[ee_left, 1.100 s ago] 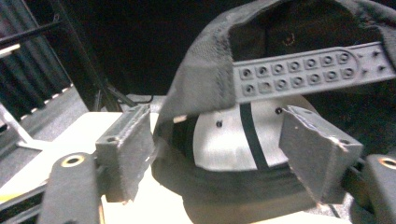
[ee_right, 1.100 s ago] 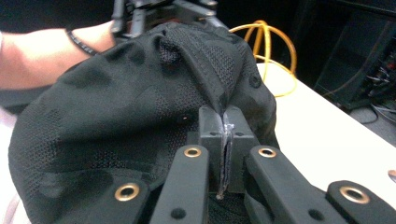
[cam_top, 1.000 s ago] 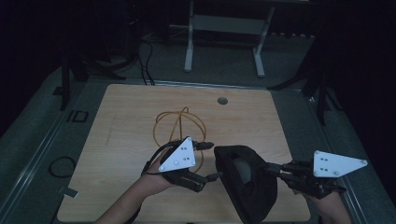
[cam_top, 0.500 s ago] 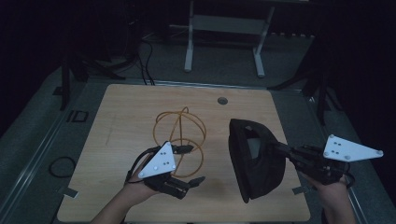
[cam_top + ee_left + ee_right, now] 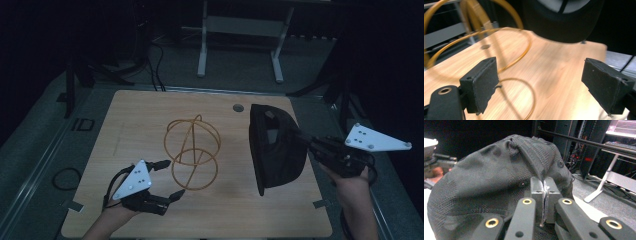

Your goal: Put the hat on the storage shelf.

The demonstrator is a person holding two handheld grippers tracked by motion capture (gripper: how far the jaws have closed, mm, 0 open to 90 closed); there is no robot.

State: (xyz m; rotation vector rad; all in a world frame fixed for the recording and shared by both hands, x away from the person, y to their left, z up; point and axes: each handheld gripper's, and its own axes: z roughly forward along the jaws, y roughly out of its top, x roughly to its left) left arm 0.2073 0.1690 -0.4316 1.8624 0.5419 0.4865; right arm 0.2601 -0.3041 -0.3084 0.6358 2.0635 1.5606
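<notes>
A black mesh cap (image 5: 275,150) hangs on edge above the right side of the wooden table (image 5: 135,115). My right gripper (image 5: 303,138) is shut on its fabric; in the right gripper view the jaws (image 5: 544,195) pinch a fold of the cap (image 5: 481,182). A golden wire ring stand (image 5: 192,150) sits mid-table. My left gripper (image 5: 173,178) is open at the front left, just beside the stand's lower ring. In the left gripper view its fingers (image 5: 480,83) are wide apart, with the wire rings (image 5: 519,50) and the cap (image 5: 564,22) beyond them.
A round grommet hole (image 5: 238,107) sits near the table's far edge. A white-legged frame (image 5: 240,30) stands on the dark floor behind. Black cables (image 5: 65,177) lie on the floor to the left of the table.
The right gripper has carried the cap up and to the right, turning it on edge. The left gripper has drawn back to the front left, away from the cap.
</notes>
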